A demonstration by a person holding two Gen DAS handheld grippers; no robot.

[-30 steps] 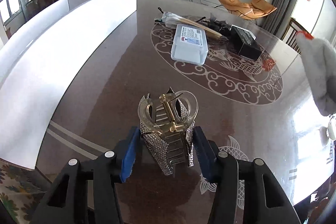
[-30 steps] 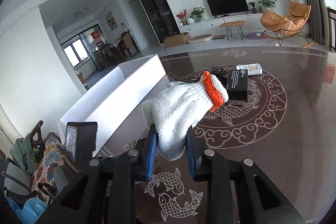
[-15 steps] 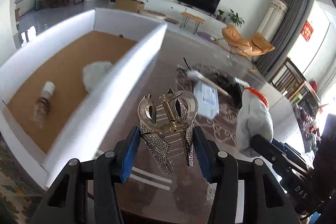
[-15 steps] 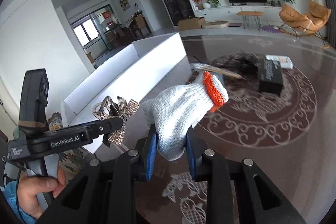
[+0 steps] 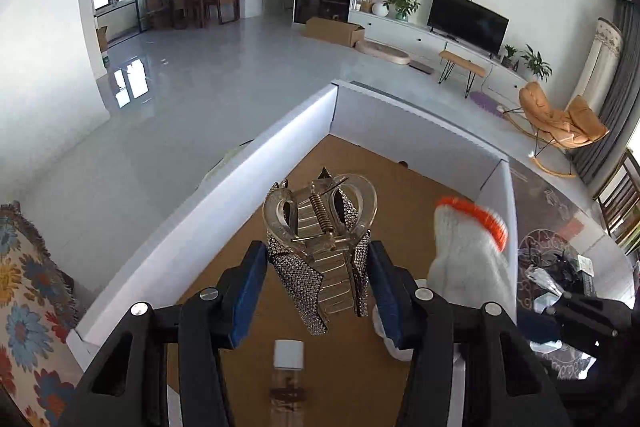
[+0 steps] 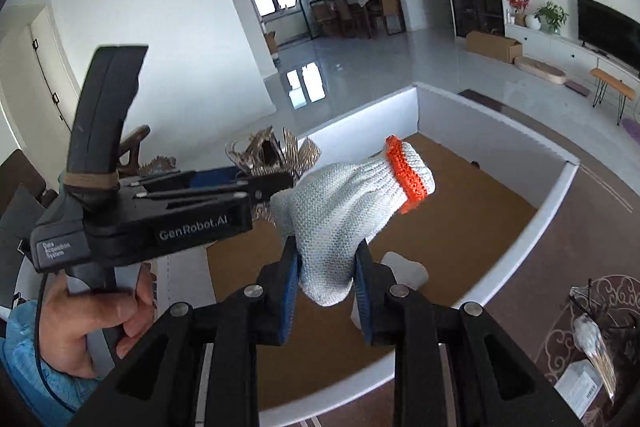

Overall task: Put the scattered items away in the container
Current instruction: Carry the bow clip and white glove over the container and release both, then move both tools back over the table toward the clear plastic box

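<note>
My left gripper (image 5: 318, 287) is shut on a clear hair claw clip with rhinestone wings (image 5: 320, 231), held above the brown floor of the white box (image 5: 420, 115). My right gripper (image 6: 326, 279) is shut on a white knit glove with an orange cuff (image 6: 352, 195), also held over the box (image 6: 492, 135). The glove shows in the left wrist view (image 5: 468, 247), to the right of the clip. The clip and left gripper show in the right wrist view (image 6: 268, 151), to the left of the glove. A small bottle with a white cap (image 5: 288, 367) and a white item (image 6: 404, 267) lie in the box.
The box sits on a dark patterned table (image 6: 560, 227). Several loose items lie on the table to the right (image 5: 560, 271), among them a clear wrapped bundle (image 6: 592, 343) and a white pack (image 6: 580, 391). A floral cushion (image 5: 28, 287) lies at left below the box.
Both grippers have swung left from over the table to above the box, each still holding its item. The box floor now lies directly beneath them.
</note>
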